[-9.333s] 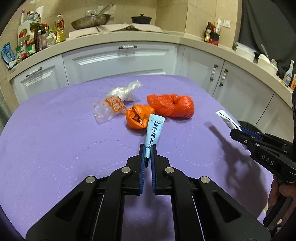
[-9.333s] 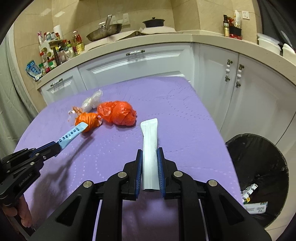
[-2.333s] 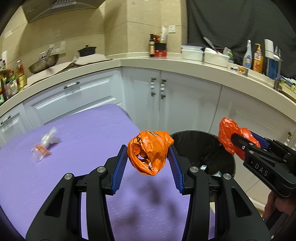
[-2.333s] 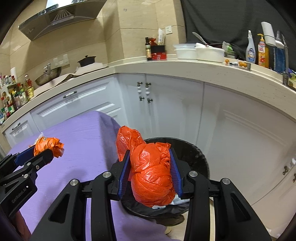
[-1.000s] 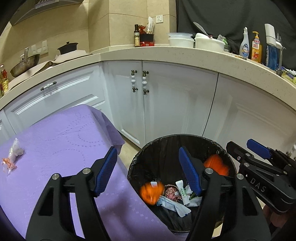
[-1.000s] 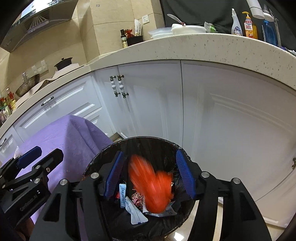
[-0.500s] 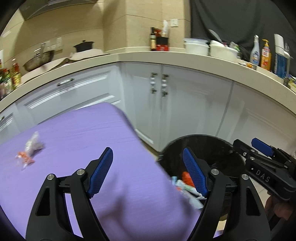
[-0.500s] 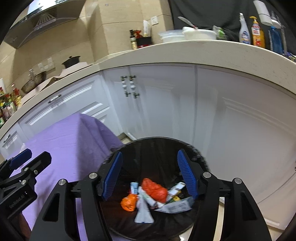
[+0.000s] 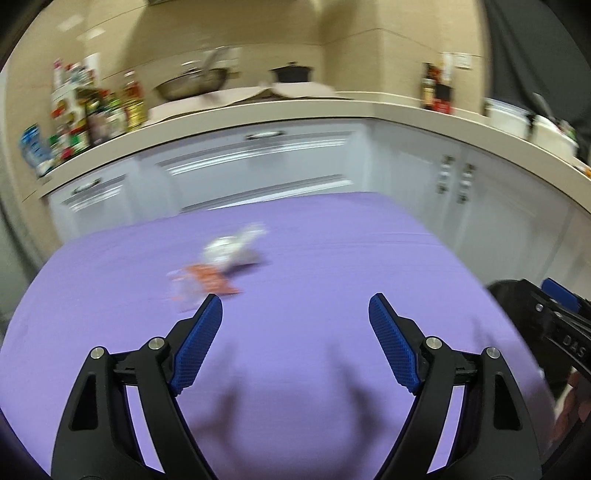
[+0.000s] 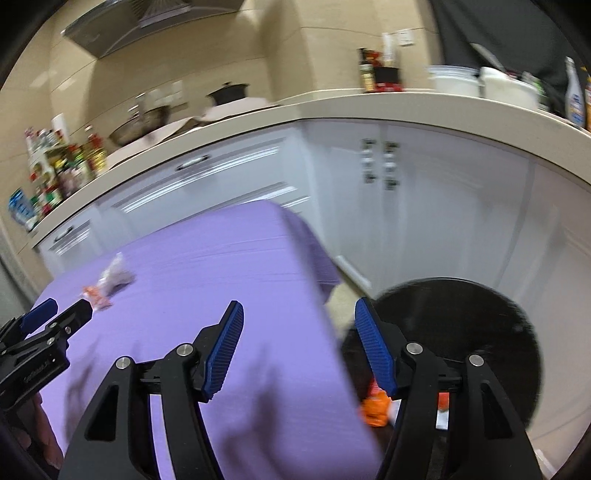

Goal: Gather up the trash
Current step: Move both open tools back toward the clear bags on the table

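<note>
Two scraps lie together on my purple desk (image 9: 332, 258): a white crumpled bag (image 9: 231, 251) and an orange-printed wrapper (image 9: 207, 278). Only my right camera shows the black bin (image 10: 480, 332) holding orange trash (image 10: 375, 408). My left claw (image 9: 295, 314) is spreading, empty; my right claw (image 10: 299, 314), lettered "DAS", gapes empty.

We see a purple cloth (image 9: 332, 266) over the table, with white cabinets (image 9: 258, 166) and a beige counter (image 9: 406, 110) curving behind it. On the counter stand a wok (image 9: 192, 83), a black pot (image 9: 291, 73), a cluster of bottles (image 9: 92, 110) at the left and white tubs (image 10: 484, 85) at the right. A range hood (image 10: 147, 18) hangs above.
</note>
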Motion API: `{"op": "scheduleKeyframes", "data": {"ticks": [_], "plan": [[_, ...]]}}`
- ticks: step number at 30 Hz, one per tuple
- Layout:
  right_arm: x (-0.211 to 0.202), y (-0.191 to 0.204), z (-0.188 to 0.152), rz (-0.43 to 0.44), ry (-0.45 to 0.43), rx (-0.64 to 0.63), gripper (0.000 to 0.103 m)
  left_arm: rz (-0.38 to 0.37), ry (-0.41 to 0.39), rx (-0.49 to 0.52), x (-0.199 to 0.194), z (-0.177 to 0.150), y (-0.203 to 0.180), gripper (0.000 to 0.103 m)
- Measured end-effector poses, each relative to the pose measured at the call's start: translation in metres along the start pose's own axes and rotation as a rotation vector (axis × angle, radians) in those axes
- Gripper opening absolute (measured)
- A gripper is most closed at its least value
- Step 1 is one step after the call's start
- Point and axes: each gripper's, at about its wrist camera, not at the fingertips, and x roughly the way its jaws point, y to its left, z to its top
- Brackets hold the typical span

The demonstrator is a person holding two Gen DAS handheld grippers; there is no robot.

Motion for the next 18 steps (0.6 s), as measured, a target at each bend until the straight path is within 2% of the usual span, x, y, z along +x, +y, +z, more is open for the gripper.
{"op": "scheduleKeyframes", "data": {"ticks": [5,9,12,14,18], "plan": [[0.021,0.041,0.003,0.062,0.027,-0.043,0.062,0.078,0.018,-0.041,0.009,0.0,0.047,0.08],[0.035,0.068,0.004,0.101,0.042,-0.078,0.062,0.099,0.043,-0.054,0.022,0.004,0.071,0.081],[0.042,0.081,0.005,0.12,0.051,-0.093,0.063,0.097,0.051,-0.064,0.031,0.01,0.076,0.082],[0.045,0.086,0.004,0.125,0.056,-0.099,0.063,0.091,0.052,-0.06,0.039,0.014,0.076,0.088],[0.054,0.091,0.007,0.128,0.067,-0.098,0.064,0.087,0.071,-0.042,0.057,0.018,0.073,0.088]]}}
